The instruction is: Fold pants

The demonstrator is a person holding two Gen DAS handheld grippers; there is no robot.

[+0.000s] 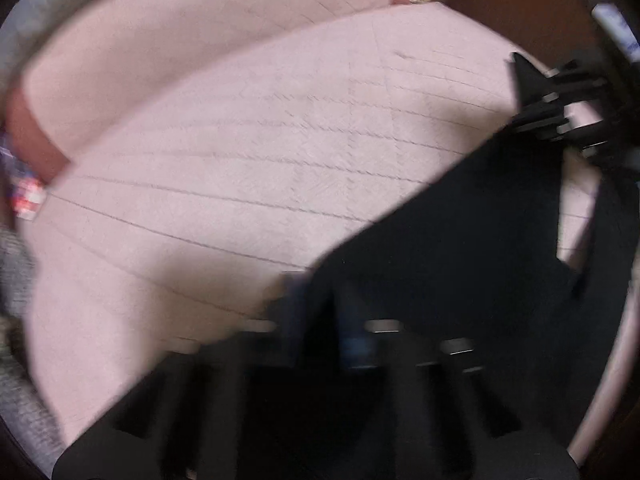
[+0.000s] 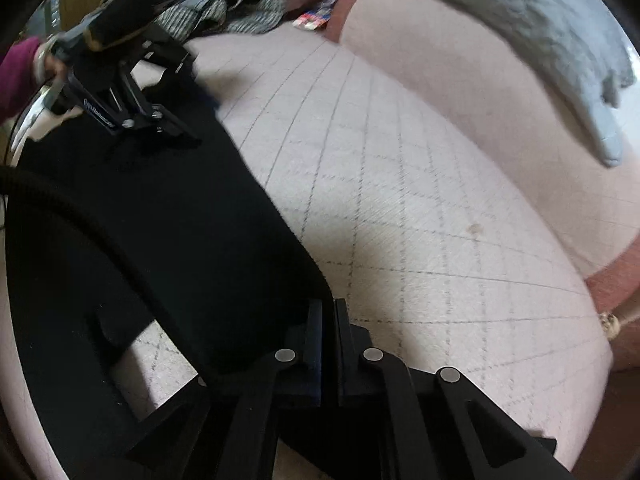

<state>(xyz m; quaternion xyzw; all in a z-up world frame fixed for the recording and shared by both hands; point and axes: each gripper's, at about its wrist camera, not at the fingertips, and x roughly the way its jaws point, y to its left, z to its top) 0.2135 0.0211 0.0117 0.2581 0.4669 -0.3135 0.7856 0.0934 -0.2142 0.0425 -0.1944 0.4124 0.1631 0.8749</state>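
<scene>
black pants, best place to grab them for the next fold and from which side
Grip the pants at their edge along the quilted bedspread, coming low from the bedspread side: it lies flat and unobstructed. The right gripper and left gripper already appear to pinch spots along it.

Pants: solid black, no pattern visible; same flat black in the left wrist view.

Bed cover: pale pink-white, quilted with thin grey lines crossing in a diamond grid; in the left wrist view the lines read as faint parallel stripes.

Pillow: plain pale pink, with a darker rose-red band at its edge.

Blanket: light grey-blue, mottled texture.

Both grippers: black frames, silver round pins, dark blue finger pads.

Sleeve at the far gripper: magenta-purple.

Small packet beyond the cover: red, white and blue print, blurred.
</scene>
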